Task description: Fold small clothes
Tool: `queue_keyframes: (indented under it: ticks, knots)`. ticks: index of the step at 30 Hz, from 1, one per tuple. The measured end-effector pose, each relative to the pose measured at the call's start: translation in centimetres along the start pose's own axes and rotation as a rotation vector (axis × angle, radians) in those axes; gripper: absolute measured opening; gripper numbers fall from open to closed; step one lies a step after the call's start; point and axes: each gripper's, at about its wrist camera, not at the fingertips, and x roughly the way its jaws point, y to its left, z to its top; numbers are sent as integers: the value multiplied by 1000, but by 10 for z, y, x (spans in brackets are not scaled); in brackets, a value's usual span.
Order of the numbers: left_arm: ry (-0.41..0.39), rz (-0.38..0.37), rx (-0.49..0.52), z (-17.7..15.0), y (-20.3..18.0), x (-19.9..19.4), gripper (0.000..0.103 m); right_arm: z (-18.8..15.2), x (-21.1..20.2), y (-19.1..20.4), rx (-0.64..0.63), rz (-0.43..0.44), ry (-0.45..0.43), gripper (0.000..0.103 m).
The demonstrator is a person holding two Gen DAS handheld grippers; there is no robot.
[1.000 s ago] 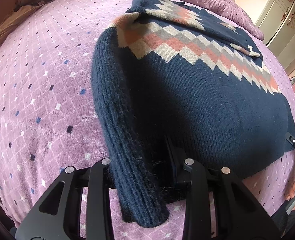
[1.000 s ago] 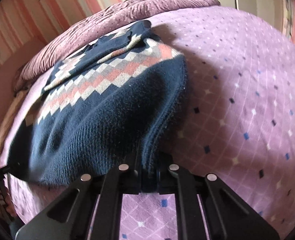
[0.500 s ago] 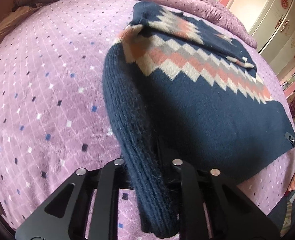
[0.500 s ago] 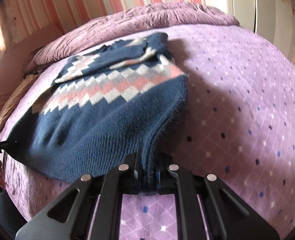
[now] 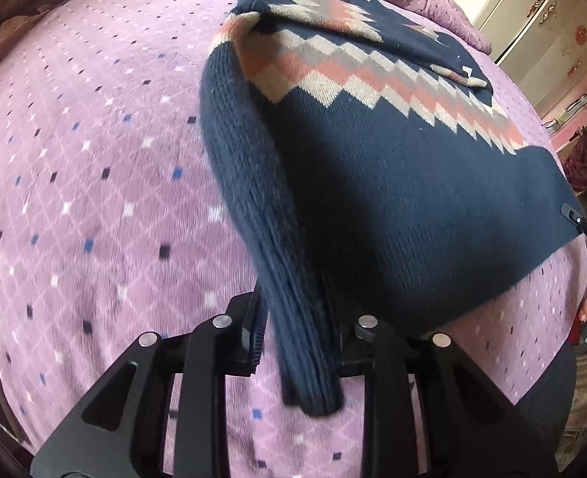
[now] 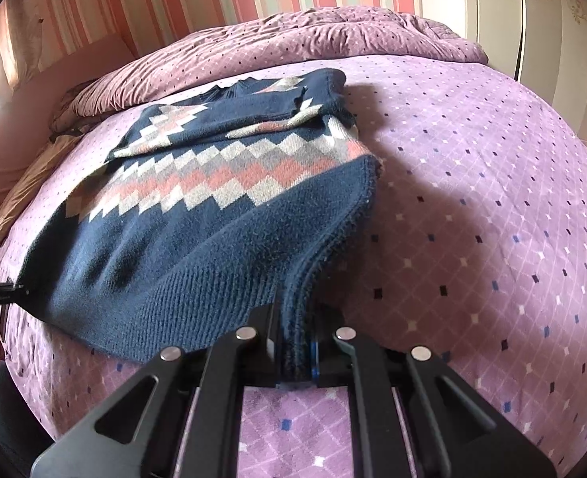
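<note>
We see a dark blue sweater lying on a purple bed, with a zigzag band of pink, white and grey across its far part. The far end is folded over on itself. In the left wrist view, our left gripper has the long ribbed sleeve hanging between its jaws. The jaws have just been opening a little. There is a small gap between the left pad and the sleeve, so the sleeve hangs there loose, with its cuff dangling below the jaws. In the right wrist view, our right gripper has its jaws pressed tight on the near right corner of the sweater, and that corner is lifted off the bed. The knit bunches up between the two pads. The sweater spreads away to the left and far from there, and it casts a dark shadow on the bed to its right. A rumpled purple blanket lies at the far end of the bed. Behind it is a wall with pink stripes. A white cupboard stands at the far right in the left wrist view.
</note>
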Motion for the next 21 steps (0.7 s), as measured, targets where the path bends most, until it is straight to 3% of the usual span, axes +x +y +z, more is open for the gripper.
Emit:
queue_keyframes:
  ticks: [1, 2, 9, 15, 21]
  knots:
    - [-11, -16, -7, -2, 0, -2, 11, 0, 0, 0, 2, 2, -2, 9]
    - [-17, -32, -16, -1, 1, -1, 8, 1, 0, 0, 3, 1, -4, 9]
    - [-132, 11, 9, 31, -12, -25, 6, 21, -4, 7, -19, -8, -61, 9]
    - [-264, 61, 35, 103, -34, -50, 6, 80, -7, 24, -44, -14, -170, 8]
    - [-396, 115, 31, 196, -39, -62, 6, 163, 11, 40, -68, -56, -282, 8]
